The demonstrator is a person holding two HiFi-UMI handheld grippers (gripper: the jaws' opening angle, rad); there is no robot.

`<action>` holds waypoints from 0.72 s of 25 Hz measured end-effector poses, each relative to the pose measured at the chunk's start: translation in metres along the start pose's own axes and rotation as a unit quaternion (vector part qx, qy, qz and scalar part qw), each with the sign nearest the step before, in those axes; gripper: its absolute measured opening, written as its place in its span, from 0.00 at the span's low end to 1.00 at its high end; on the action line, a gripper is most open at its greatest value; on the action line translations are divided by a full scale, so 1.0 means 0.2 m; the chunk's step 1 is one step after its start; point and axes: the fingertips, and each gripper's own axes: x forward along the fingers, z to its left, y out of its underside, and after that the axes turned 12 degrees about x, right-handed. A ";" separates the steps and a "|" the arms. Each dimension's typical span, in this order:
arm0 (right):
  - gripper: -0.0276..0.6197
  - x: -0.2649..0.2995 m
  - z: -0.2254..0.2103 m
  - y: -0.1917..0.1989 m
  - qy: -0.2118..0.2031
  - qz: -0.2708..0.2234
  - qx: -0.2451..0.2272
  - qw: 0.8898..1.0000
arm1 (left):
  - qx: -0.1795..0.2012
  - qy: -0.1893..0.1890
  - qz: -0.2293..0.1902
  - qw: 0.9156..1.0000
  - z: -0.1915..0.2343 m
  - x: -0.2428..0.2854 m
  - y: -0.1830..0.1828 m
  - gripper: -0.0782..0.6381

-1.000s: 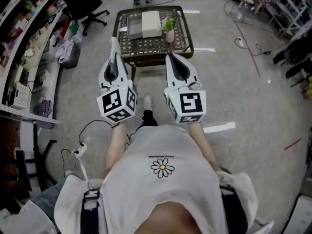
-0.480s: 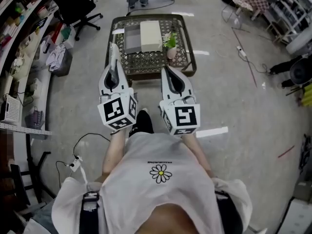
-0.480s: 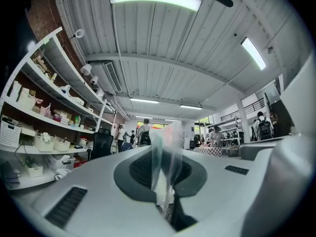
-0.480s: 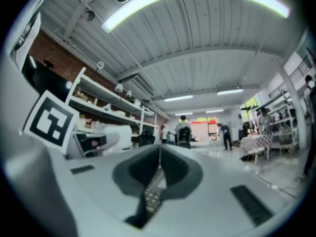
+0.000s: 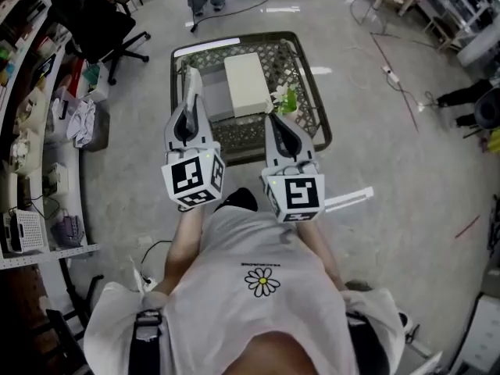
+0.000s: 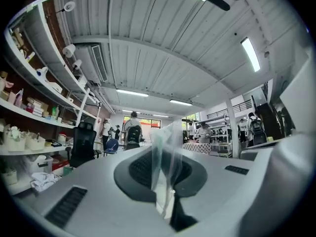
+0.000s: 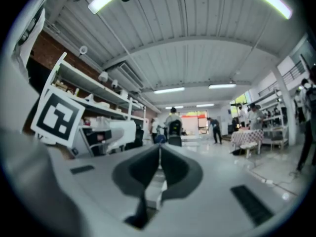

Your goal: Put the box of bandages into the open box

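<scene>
Both arms reach forward from the torso, roughly parallel and near each other. The left forearm [image 5: 181, 239] and right forearm [image 5: 317, 242] are bare.

The left gripper [image 5: 192, 84] is held about level and points ahead, with its jaws closed together.

The right gripper [image 5: 275, 120] is just beside it on the same heading, its jaws closed to a thin seam.

Each marker cube [image 5: 193, 180] sits at the wrist end.

No readable words, nos. or brand names anywhere. Shirt [image 5: 262, 311] has one tiny line of print [image 5: 262, 266] above a daisy pic [image 5: 262, 281], too small to make out. Left cube [image 5: 193, 180] & right cube [image 5: 294, 195] carry b/w square code patterns only, no letters; stuff on the shelf [image 5: 23, 155] is too small & blurred for labels.
</scene>
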 end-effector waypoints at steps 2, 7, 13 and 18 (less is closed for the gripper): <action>0.09 0.12 -0.03 -0.01 0.014 0.003 0.005 1.000 | -0.007 0.000 0.005 1.000 0.08 0.15 0.01 0.16; 0.09 0.33 -0.12 -0.06 0.038 0.009 0.023 0.999 | 0.004 0.002 -0.002 1.000 0.15 0.38 -0.04 0.16; 0.09 0.49 -0.19 -0.08 0.038 0.038 0.061 0.997 | 0.017 0.010 0.000 1.000 0.12 0.51 -0.04 0.16; 0.09 0.60 -0.24 -0.16 0.014 0.037 0.073 0.997 | 0.030 -0.021 0.037 0.999 0.13 0.57 0.05 0.16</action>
